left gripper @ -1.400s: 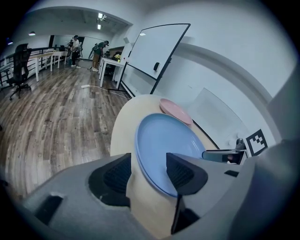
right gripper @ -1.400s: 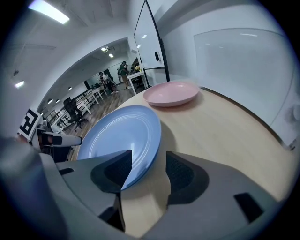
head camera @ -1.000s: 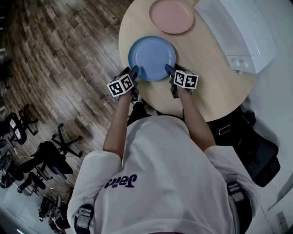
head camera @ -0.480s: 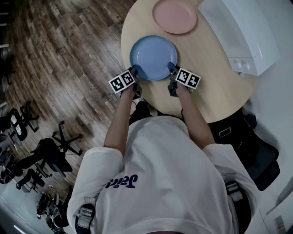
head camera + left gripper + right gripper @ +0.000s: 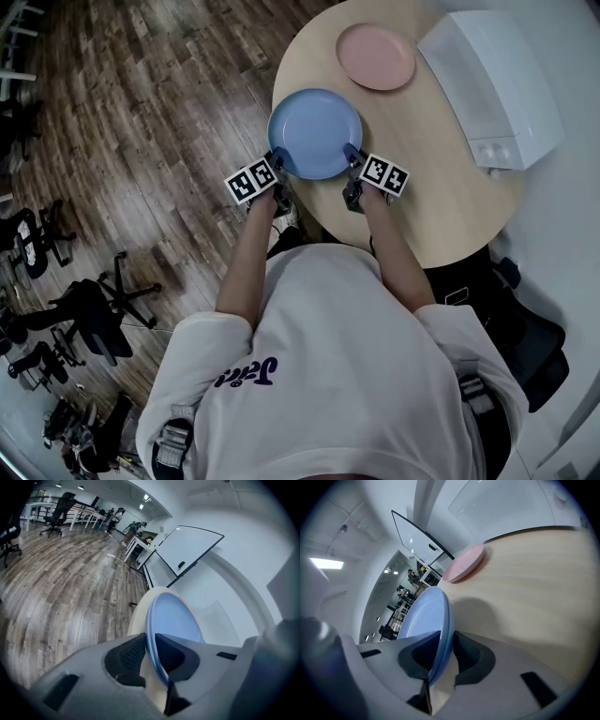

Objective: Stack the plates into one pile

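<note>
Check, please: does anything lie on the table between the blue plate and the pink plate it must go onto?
Nothing visible does. Only bare table lies between the blue plate and the pink plate; the white device stands off to one side.

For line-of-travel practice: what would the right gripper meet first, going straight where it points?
Probably the table, before the pink plate. The right gripper is closing its jaws on the blue plate.

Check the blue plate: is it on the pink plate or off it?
Off it. The blue plate is apart from the pink plate, with bare table showing between them in the head view.
</note>
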The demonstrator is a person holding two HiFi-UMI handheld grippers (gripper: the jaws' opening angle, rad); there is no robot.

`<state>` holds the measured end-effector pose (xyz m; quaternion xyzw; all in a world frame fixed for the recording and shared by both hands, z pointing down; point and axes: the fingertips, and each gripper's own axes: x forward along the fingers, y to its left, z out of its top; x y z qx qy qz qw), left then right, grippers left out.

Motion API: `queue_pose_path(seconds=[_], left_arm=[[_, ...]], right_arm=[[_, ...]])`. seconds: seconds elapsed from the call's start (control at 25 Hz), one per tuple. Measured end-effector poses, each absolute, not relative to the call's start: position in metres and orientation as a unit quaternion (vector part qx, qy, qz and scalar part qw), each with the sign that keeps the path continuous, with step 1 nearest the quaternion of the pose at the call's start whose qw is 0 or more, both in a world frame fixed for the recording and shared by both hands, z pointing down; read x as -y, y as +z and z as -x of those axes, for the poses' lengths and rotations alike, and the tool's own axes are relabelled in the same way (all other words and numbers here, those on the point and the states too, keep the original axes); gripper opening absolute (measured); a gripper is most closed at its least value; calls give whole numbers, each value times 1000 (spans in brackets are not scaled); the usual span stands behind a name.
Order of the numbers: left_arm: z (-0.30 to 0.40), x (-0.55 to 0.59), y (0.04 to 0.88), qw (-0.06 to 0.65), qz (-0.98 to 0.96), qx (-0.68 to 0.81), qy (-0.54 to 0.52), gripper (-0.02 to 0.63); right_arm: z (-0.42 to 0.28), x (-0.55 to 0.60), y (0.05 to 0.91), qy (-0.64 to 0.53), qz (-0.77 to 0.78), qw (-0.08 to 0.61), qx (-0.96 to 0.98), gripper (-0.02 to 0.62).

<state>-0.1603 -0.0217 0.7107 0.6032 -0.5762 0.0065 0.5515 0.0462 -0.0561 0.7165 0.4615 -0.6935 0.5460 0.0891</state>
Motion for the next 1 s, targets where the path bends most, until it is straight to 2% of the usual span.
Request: queue_pose_path(seconds=[0.28,0.8,1.0], left_arm=[[227,-9,689,535,-587,607,-33,71],[397,-42,671,511,-527,670,-111,71],[432,-36,673,506,-510,684,-126,71]], right_arm=[[27,49,696,530,-414,106,732,83],[213,61,677,521,-332,127,776,78],[253,75,682,519,-313,145,782,78]])
